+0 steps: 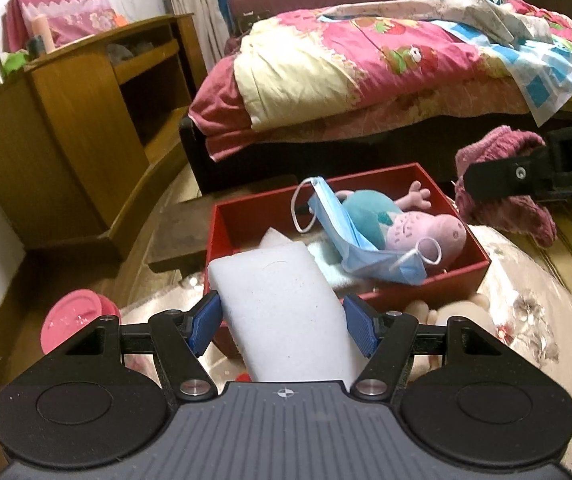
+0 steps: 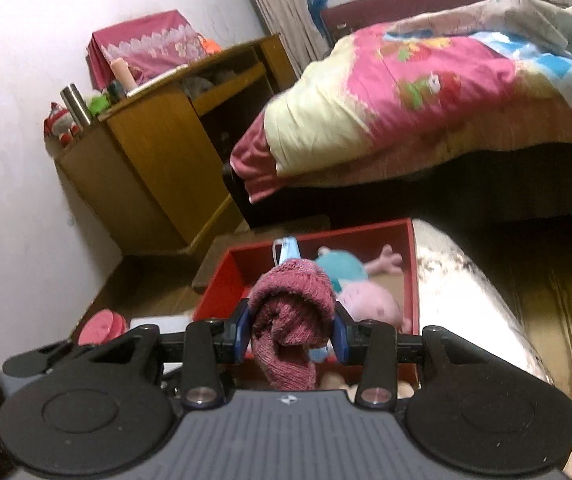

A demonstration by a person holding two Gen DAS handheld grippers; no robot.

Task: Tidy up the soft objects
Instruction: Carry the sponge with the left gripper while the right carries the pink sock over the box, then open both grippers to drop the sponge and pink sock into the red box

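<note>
Now I'm holding the white foam block (image 1: 282, 312) in the left gripper (image 1: 282, 320), its jaws spread wide around it, and the pink knitted sock (image 2: 291, 320) pinched narrowly in the right gripper (image 2: 291, 330); I'm aiming both squarely over the red box (image 1: 461, 276) before releasing.

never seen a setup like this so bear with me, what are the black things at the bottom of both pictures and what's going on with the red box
The black parts are two hand-held grippers, simple two-finger clamps that a person carries, one in each hand. Each has a wide-angle camera looking forward along its fingers, so each picture is that gripper's own view.

In the left view, the left gripper is closed on a white foam block, blue pads against its sides. In the right view, the right gripper clamps a dark pink knitted cloth, which droops between the pads.

Ahead of both sits an open red box on a shiny flowered cover. Inside lie a pink pig plush toy in a teal top and a blue face mask draped over it. A pink lid lies to the left. Behind are a bed and a wooden cabinet.
</note>
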